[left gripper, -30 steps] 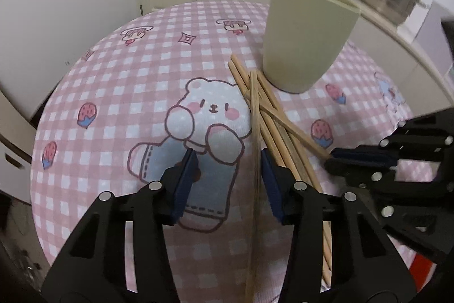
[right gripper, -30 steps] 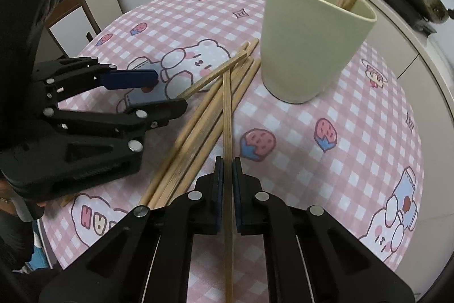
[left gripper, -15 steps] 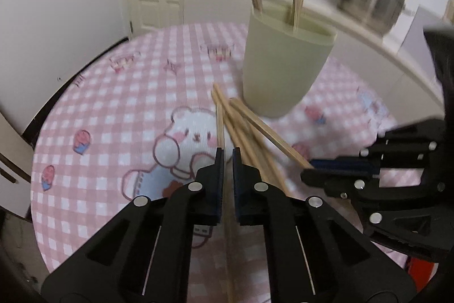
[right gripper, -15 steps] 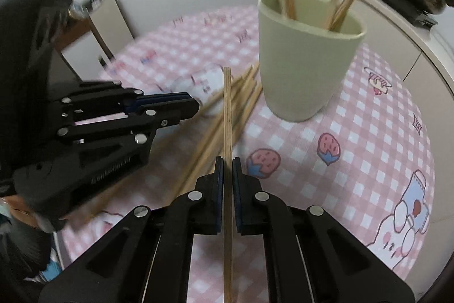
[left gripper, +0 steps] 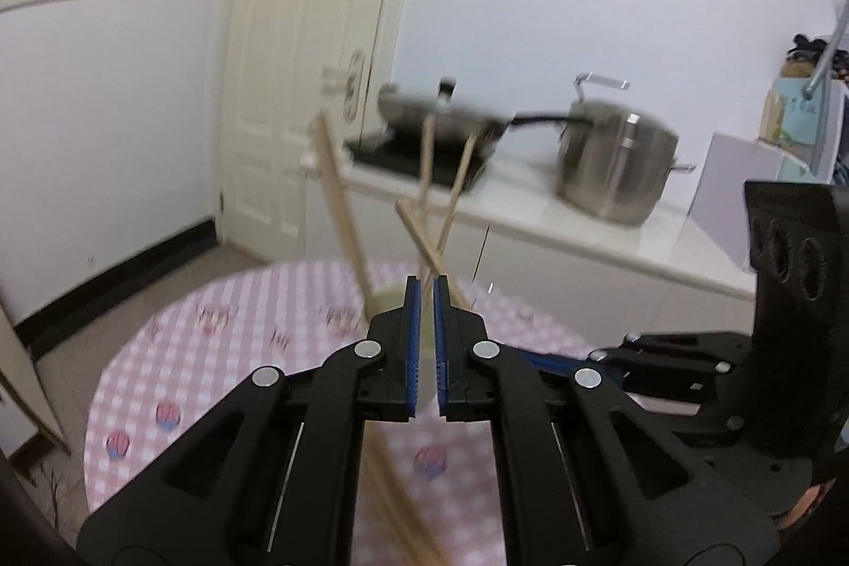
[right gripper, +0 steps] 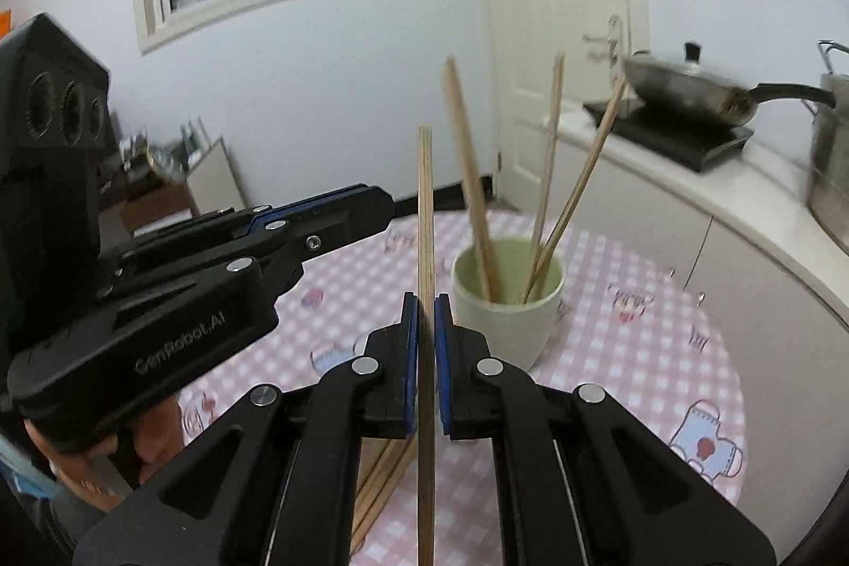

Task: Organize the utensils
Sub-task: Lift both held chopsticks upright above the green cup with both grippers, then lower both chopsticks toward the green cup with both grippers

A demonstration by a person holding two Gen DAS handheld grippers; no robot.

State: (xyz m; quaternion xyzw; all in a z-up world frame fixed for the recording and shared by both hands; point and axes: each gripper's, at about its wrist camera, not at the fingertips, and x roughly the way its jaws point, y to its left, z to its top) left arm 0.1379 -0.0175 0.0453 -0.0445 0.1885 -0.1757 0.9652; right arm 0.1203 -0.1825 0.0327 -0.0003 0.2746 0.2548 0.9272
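Both grippers hang above the pink checked table point(right gripper: 637, 327). My right gripper point(right gripper: 426, 298) is shut on a wooden chopstick point(right gripper: 424, 205) that stands straight up out of its jaws. My left gripper point(left gripper: 427, 295) is shut too, with a thin pale strip of chopstick point(left gripper: 426, 354) between its pads. The right-hand chopstick point(left gripper: 419, 237) crosses slantwise just ahead of the left fingertips. A pale green cup point(right gripper: 504, 316) stands behind and holds three chopsticks. The left gripper point(right gripper: 390, 205) reaches in from the left, level with the held stick. Several loose chopsticks point(right gripper: 379, 486) lie on the cloth below.
A white counter point(left gripper: 530, 216) runs behind the table with a steel pot point(left gripper: 615, 163) and a dark pan point(left gripper: 440, 120) on a black cooktop. A white door point(left gripper: 297, 62) stands at the back left. A person's hand point(right gripper: 148, 433) holds the left gripper.
The left jaws went from open around a chopstick to shut on it. Both grippers then rose well above the table and tilted up, carrying their chopsticks off the pile.
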